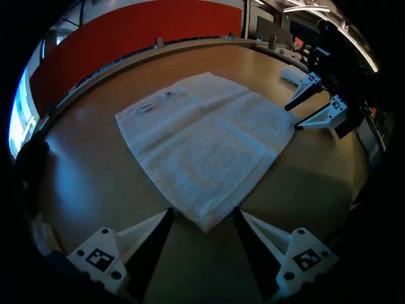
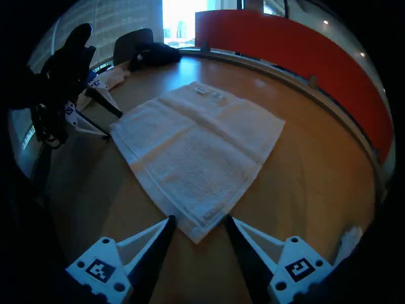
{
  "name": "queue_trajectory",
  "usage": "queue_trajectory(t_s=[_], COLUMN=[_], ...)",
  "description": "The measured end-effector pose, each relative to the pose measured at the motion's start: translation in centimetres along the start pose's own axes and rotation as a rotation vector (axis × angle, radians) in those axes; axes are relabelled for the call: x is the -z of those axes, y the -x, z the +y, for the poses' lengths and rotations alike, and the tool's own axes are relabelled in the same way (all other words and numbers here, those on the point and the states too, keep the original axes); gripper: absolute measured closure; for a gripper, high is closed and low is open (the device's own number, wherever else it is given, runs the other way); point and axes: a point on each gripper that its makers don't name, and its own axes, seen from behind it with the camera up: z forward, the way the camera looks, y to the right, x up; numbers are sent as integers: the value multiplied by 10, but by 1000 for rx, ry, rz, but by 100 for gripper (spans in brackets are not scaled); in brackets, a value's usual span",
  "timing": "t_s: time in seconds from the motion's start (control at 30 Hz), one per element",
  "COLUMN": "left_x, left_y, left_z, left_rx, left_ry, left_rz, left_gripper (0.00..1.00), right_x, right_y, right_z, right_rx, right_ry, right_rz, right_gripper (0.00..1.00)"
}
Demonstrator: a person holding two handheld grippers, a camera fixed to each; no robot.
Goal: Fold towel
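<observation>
Wood-toned surface (image 1: 91,172) is spread wide under both cameras, backed by a red panel (image 1: 136,30) along its far curved edge, and daylight is let in through a window (image 2: 177,20) well ahead of the right tool. Laid flat in the middle is the white towel (image 1: 207,142), turned cornerwise so that one corner is pointed straight at each tool. Down low, the left tool (image 1: 202,212) is seen over the surface, its fingers held well apart, the nearest towel corner lying between them but not pinched: spread wide, nothing gripped. Off to its front right, at the towel's next corner, the right tool (image 1: 291,117) is found, fingers likewise spread, tips just beside the cloth. From the right gripper view the same is told: jaws parted, a towel corner lying between the tips, no squeeze applied. A small label (image 1: 169,95) is shown near the towel's far edge, ahead of the left tool and slightly left. A dark bundle (image 2: 157,53) is heaped at the surface's far edge, ahead and left of the right tool.
</observation>
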Motion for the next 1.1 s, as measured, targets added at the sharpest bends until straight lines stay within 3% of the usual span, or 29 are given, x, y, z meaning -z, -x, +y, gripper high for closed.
queue_trajectory(t_s=[0.37, 0.63, 0.77, 0.9, 1.1], left_x=[0, -1, -1, -1, -1], left_y=[0, 0, 0, 0, 0], left_z=[1, -2, -1, -1, -3], left_rx=[11, 25, 25, 26, 36], left_ry=[-8, -17, -17, -18, -27], left_rz=[-2, -5, -5, -6, -8], left_gripper=[27, 46, 48, 50, 65], right_x=[-4, -4, -4, -4, -4], right_y=[-2, -3, -3, -4, -5], right_z=[-2, -5, -8, -9, -11], right_rx=[4, 6, 16, 18, 16], right_ry=[-12, -34, -38, -38, -45], right_rz=[-4, -11, -10, -9, -9], right_gripper=[44, 60, 67, 67, 70])
